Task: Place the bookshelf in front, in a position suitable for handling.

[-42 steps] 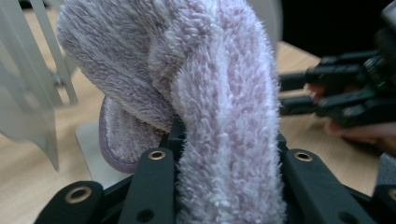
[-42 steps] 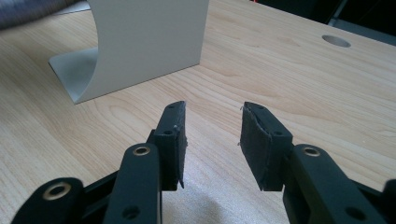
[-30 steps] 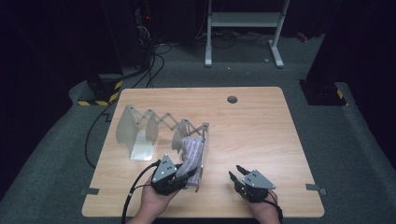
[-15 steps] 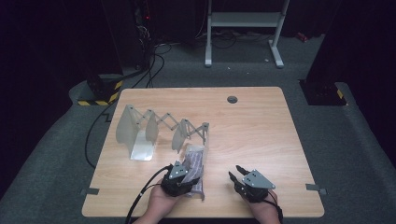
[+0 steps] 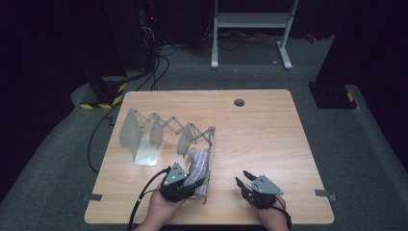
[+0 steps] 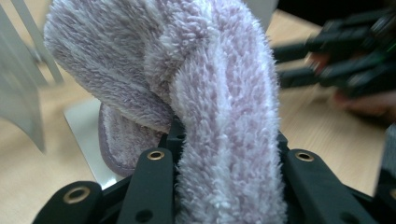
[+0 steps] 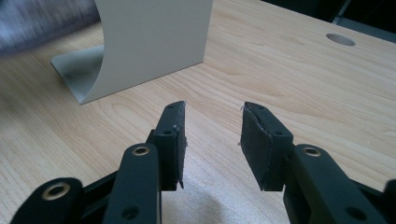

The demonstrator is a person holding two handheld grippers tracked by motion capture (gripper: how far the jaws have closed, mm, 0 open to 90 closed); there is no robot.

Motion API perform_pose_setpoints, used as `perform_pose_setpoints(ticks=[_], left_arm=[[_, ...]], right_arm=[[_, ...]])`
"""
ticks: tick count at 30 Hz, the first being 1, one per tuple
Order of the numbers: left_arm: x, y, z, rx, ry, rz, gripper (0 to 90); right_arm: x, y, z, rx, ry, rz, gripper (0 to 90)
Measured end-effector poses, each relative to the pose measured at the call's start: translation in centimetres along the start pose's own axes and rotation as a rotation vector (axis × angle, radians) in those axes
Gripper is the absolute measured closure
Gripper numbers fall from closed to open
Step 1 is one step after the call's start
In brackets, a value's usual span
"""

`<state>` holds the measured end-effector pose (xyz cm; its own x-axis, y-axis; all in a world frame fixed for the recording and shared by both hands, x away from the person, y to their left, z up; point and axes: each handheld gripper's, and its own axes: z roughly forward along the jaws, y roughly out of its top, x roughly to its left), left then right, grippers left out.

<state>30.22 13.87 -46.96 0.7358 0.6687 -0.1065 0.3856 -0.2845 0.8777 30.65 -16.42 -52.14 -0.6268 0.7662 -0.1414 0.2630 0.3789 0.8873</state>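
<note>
**Left gripper carrying a fluffy towel by the folding rack**

High view: the left gripper (image 5: 185, 185) is clamping a folded lilac towel (image 5: 198, 166) near the table's (image 5: 260, 125) front edge, just in front of the accordion rack (image 5: 159, 132). The right gripper (image 5: 252, 185) is waiting empty, well apart.

Left gripper view: the jaws are squeezing the towel (image 6: 219, 121), which is bulging over them; a rack panel (image 6: 21, 93) is standing close. Keeping the grip firm and lifting clear of the panels should stop the cloth from snagging.

Right gripper view: the right gripper (image 7: 212, 140) is resting with jaws apart and nothing between them, facing a curved rack panel (image 7: 149, 42) and the cable hole (image 7: 340, 39).
</note>
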Motion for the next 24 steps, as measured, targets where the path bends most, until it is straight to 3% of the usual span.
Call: perform_pose_setpoints(ticks=[5,9,13,19,24], left_arm=[[-0.7,1.6,-2.1,-0.077,-0.007,0.021,65.9],[-1.1,2.0,-2.6,-0.093,0.0,0.046,65.8],[-0.8,1.2,-1.5,-0.045,0.007,0.044,65.8],[0.1,-1.3,1.6,0.065,-0.003,0.005,65.9],[0.7,-2.7,3.9,0.161,0.003,0.001,65.9]], right_arm=[[0.0,0.0,0.0,0.002,-0.001,-0.003,60.3],[0.0,0.0,0.0,0.003,-0.001,-0.003,60.3],[0.0,0.0,0.0,0.003,-0.001,-0.003,60.2],[0.0,0.0,0.1,0.005,0.0,-0.001,60.2],[0.0,0.0,0.1,0.004,0.002,-0.001,60.2]])
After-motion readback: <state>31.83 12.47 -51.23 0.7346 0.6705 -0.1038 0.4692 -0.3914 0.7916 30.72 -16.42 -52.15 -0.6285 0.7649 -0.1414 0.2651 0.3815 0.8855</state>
